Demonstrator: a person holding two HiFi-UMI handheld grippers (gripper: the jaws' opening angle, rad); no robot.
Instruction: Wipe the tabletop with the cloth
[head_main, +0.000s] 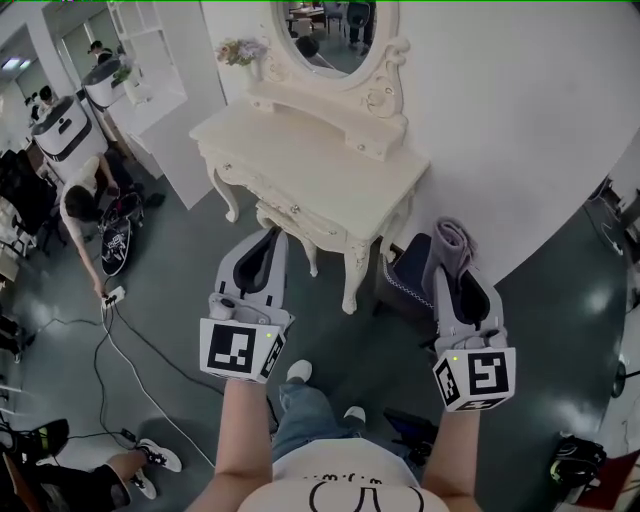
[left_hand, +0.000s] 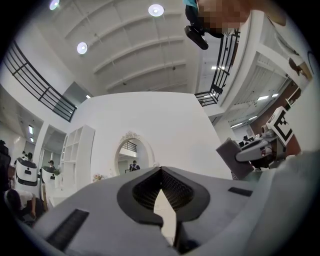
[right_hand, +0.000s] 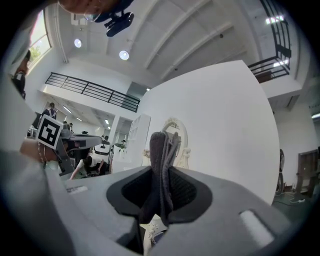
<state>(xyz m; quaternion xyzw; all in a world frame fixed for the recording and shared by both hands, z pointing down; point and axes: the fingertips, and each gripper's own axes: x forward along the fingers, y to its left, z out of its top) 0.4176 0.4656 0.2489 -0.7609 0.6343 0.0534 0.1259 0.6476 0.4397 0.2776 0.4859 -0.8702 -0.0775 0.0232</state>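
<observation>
The cream dressing table (head_main: 330, 165) with its oval mirror (head_main: 325, 35) stands ahead of me, and its top is bare. Both grippers hover in front of it, short of its front edge. My right gripper (head_main: 453, 272) is shut on a folded grey-purple cloth (head_main: 449, 245) that sticks up out of the jaws; in the right gripper view the cloth (right_hand: 162, 165) fills the jaw gap. My left gripper (head_main: 266, 238) is shut with nothing in it, its jaws meeting in a point (left_hand: 161, 172). The cloth (left_hand: 231, 158) also shows at the right of the left gripper view.
A small vase of flowers (head_main: 243, 52) stands at the table's back left corner. A dark stool (head_main: 408, 272) sits by the table's right leg, under my right gripper. A person (head_main: 85, 200) crouches on the floor at left, near cables (head_main: 130, 350). White shelves (head_main: 150, 60) stand at back left.
</observation>
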